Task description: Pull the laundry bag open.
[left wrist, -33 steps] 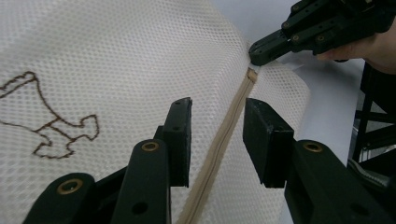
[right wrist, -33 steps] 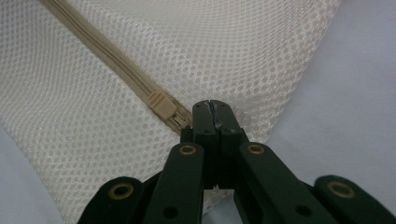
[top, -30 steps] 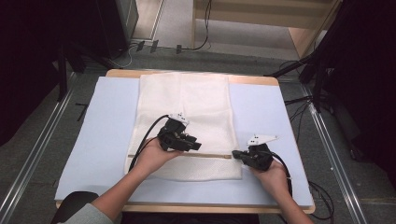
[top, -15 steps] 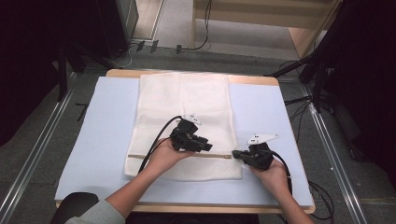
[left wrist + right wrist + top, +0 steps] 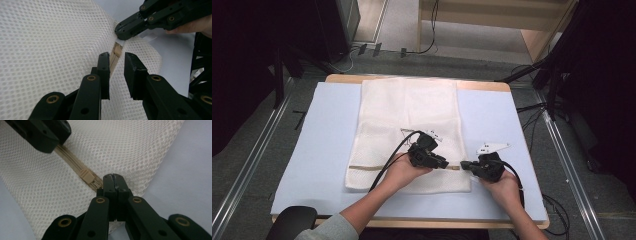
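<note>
- A white mesh laundry bag (image 5: 408, 131) lay flat on a pale blue mat (image 5: 317, 150) covering the desk (image 5: 412, 78), its long side running away from the person and a tan zipper (image 5: 377, 168) crossing it near the person's edge.
- The right hand-held gripper (image 5: 463, 165) was clenched on the bag's right end of the zipper line; in the right gripper view its jaws met with no gap, pinching the end of the zipper tape, the fabric humped up around them. I judged this grip was there to anchor the bag so the zipper would run rather than drag the mesh along.
- The beige slider (image 5: 87, 176) sat on the zipper just beside that pinch, touching nothing.
- The left hand-held gripper (image 5: 117, 64) pointed along the zipper toward the slider, its jaws straddling the tape. They had just been closing, yet a clear gap remained and the pads pressed on nothing, so it was still released.
- The likely reason for that line-up: to close on the slider or its pull, a small target just beyond the fingertips (image 5: 104, 65).
- The slider's pull tab was too small to make out.
</note>
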Demonstrator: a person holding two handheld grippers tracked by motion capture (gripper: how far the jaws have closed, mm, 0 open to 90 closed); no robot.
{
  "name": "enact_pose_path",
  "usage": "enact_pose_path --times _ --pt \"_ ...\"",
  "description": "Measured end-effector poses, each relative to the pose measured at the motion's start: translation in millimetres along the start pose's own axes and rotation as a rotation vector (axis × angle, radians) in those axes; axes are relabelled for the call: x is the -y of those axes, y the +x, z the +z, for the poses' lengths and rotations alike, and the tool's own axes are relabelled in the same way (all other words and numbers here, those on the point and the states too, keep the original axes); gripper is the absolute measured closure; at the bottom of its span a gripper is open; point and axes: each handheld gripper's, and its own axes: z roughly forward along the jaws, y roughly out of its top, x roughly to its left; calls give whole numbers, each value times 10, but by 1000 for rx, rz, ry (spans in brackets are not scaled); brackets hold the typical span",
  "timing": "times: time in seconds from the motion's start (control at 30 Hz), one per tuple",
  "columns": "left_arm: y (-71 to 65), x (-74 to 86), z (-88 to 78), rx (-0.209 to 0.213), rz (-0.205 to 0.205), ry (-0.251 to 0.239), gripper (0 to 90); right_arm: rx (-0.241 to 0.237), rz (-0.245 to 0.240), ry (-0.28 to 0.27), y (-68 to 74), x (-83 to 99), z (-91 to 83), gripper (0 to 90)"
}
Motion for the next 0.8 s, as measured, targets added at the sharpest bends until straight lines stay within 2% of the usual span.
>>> enact_pose_path --times 0.17,0.3,0.57,0.6,0.8 --pt "-29 -5 116 -3 15 21 762 -1 16 1 -3 0 -1 900" --pt "-18 -11 203 1 -1 14 769 0 17 0 -3 1 0 900" --pt "-3 -40 306 12 -6 15 772 2 15 -2 2 2 1 900" --pt "-12 -40 323 13 -20 10 771 2 15 -2 2 2 1 900" --pt "-25 -61 381 13 -13 6 783 2 17 -2 2 4 0 900"
